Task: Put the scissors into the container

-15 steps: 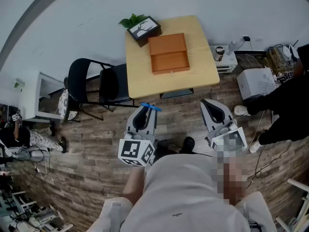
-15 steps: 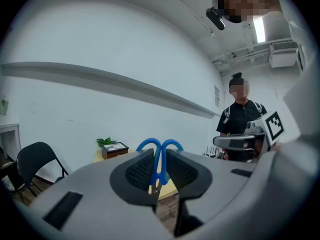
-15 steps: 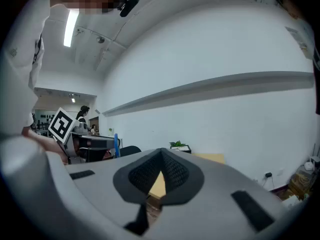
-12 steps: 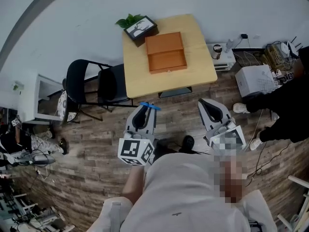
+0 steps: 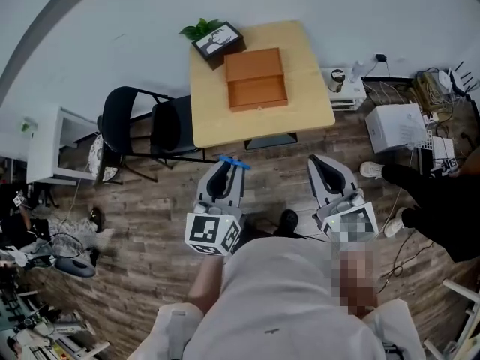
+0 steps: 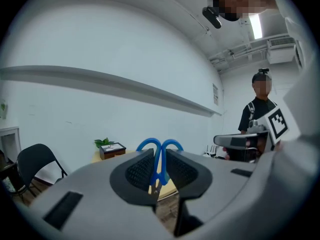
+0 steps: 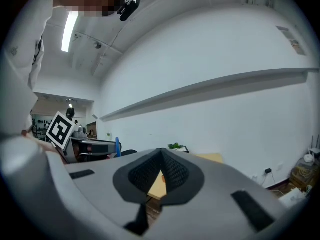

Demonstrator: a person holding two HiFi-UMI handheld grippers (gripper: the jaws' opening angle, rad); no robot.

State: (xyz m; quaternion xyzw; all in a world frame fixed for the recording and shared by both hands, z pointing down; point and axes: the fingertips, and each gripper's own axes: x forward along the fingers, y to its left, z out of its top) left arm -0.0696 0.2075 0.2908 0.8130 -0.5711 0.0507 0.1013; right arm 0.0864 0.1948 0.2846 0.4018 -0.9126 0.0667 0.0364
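Observation:
My left gripper (image 5: 229,169) is shut on blue-handled scissors (image 5: 233,163), whose loops stick out past the jaw tips (image 6: 160,146). It hangs over the wooden floor, short of the table. An orange wooden box (image 5: 256,79), the container, lies on the light wooden table (image 5: 300,111) ahead. My right gripper (image 5: 324,166) is shut with nothing in it, level with the left one. In the right gripper view its pads (image 7: 172,171) meet at the tips, and the table edge (image 7: 159,186) shows behind them.
A dark framed picture with a green plant (image 5: 216,38) sits at the table's far left corner. Two black chairs (image 5: 150,130) stand left of the table. A white box (image 5: 397,126) and cables lie at right, beside a person's dark legs (image 5: 435,201). Another person stands in the left gripper view (image 6: 260,114).
The table and box have shifted slightly up and left in the head view. The person's legs at right have moved lower and rightward. Both grippers keep their places.

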